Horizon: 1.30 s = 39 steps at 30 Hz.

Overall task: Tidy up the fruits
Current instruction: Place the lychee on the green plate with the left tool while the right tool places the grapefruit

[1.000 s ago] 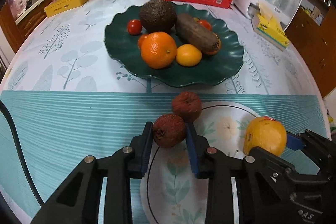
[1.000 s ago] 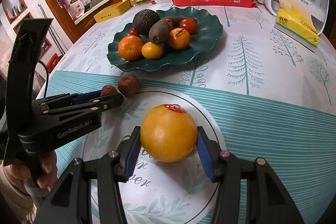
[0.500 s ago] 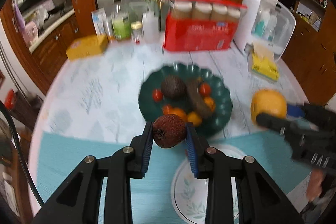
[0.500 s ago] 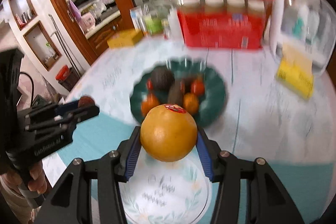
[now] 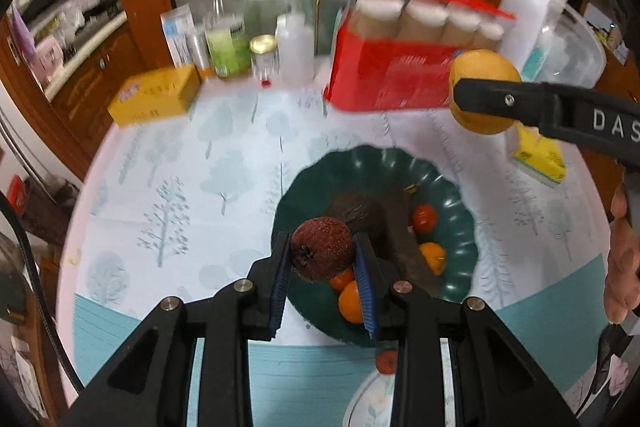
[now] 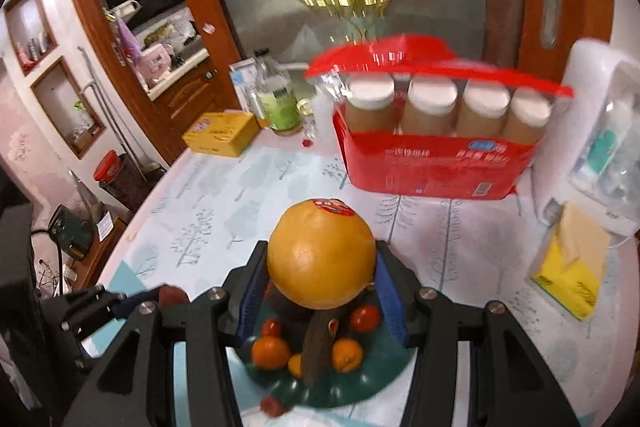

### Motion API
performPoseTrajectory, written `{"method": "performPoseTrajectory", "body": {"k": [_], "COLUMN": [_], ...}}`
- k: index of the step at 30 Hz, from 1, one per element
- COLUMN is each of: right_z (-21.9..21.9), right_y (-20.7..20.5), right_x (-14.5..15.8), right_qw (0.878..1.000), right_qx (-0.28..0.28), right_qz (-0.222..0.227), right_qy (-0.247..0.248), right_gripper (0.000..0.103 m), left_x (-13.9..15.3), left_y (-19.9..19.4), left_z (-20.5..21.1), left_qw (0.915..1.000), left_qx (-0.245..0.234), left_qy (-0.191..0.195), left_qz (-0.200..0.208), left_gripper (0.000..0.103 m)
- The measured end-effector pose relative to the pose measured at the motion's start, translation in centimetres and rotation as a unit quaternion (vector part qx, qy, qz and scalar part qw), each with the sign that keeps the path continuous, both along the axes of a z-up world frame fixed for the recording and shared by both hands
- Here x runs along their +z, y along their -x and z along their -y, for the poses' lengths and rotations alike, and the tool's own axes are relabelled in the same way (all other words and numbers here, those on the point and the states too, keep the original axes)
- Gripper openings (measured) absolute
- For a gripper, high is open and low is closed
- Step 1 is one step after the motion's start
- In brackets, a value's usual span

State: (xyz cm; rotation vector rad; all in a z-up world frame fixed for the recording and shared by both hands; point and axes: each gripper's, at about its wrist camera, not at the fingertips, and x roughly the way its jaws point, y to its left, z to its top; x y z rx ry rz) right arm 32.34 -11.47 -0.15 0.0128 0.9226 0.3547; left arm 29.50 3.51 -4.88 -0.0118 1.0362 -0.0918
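Now both my tools sit far higher above the green plate than a second ago, when they were low over the white plate at the desk's near edge. My left tool is nearly closed, its blue pads pressing a wrinkled brown fruit held in the air over the green plate's near side. My right tool is partly open, clamped on a large yellow-orange citrus above the same plate. The plate itself has kept its oranges, tomatoes and dark avocado. Another brown fruit lies just short of it. Beyond the green plate the desk, under a tree-print cloth, carries a red package, bottles and a yellow box; wooden doors stand behind.
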Motion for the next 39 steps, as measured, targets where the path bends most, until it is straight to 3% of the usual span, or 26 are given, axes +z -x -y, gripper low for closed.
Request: {"method": "performPoseTrajectory", "body": {"k": [8,17,24,27,28,29,39], "right_z": [-1.3,-2.5,-2.1,-2.0,-1.9,-1.8,-0.2], "right_y": [-4.5,-6.5,-6.4,-5.7,-5.4,-5.2,-1.6], "right_x": [-8.6,-14.7,-14.8,-13.9,-13.4,-13.1,-9.9], "right_qw": [0.998,0.993,0.993,0.995,0.996,0.996,0.998], "right_qx": [-0.007,-0.001,-0.001,0.000,0.000,0.000,-0.011], "right_qz": [-0.063,-0.117,-0.116,-0.099,-0.093,-0.090,-0.062], "right_qy": [-0.001,0.008,-0.010,-0.001,0.001,0.001,-0.001], "right_gripper": [0.051,0.053,0.053,0.054,0.054,0.055,0.055], "left_x": [-7.4,-11.4,-11.6,-11.3,-11.1,-10.8,-7.3], "left_y": [-2.6,-4.0,-3.9,-3.6,-3.3,-3.1,-0.2], "left_z": [-0.7,-0.5,-0.2,-0.4,-0.4,-0.5,-0.5], "left_qw": [0.9987,0.9968,0.9973,0.9971,0.9969,0.9970,0.9986], "left_qx": [0.008,0.009,0.008,0.014,0.013,0.017,0.023], "left_qy": [0.027,0.033,0.016,0.022,0.031,0.033,0.022], "left_qz": [-0.044,-0.073,-0.071,-0.071,-0.071,-0.068,-0.043], "left_gripper": [0.029,0.031,0.041,0.060,0.076,0.086,0.086]}}
